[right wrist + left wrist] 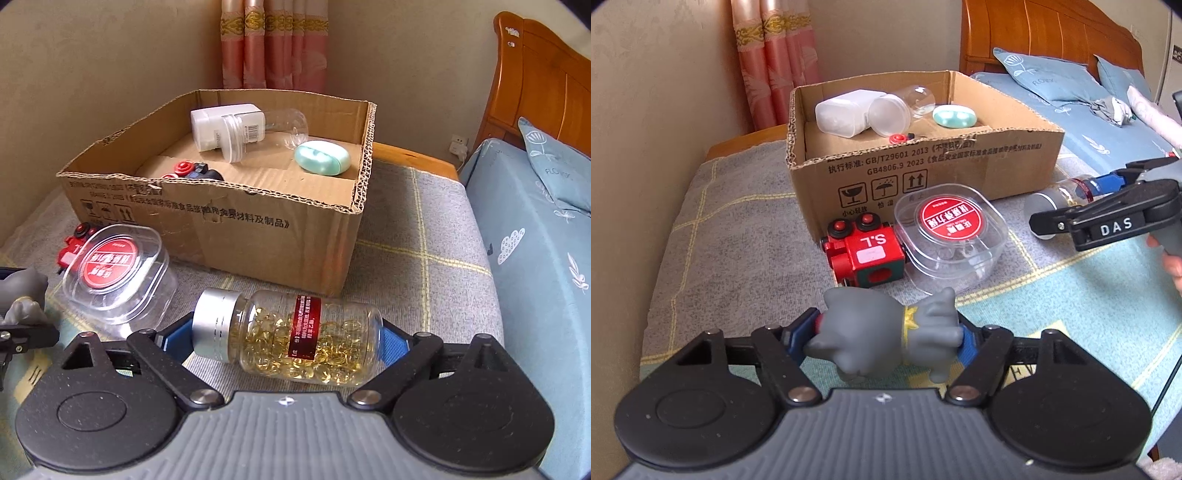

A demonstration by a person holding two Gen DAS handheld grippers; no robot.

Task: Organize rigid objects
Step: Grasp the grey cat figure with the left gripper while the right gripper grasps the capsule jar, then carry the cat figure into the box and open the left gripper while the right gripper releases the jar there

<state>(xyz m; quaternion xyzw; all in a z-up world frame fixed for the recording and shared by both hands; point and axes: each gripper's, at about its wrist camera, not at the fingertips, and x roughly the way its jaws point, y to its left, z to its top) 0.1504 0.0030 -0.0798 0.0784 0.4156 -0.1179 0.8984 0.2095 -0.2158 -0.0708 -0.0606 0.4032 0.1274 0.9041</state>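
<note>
L gripper (884, 341): clamped on grey cat figurine (886, 332), held sideways btwn blue pads, above the blanket (720, 229), near side of box.
Red toy train (862, 251): 1, on blanket, touching clear tub and box front.
Clear tub w/ red label (947, 236): 1, tipped on its side, just beside the train.
Cardboard box (280, 229): 1, open top; inside approx 5 items: white container (218, 123), clear jar (266, 129), mint oval case (322, 158), red-wheeled toy (184, 168), dark piece beside it (unclear).
R gripper (288, 339): clamped end to end on capsule bottle (291, 336), silver cap to the left, bottle horizontal, right of tub.
Risk 1: figurine rounded, may twist or slip out.
Risk 2: bottle gripped by cap & base, smooth; could pivot and drop.
Risk 3: grippers near each other; could clash at the box.
Still outside box: 4 (2 held).
</note>
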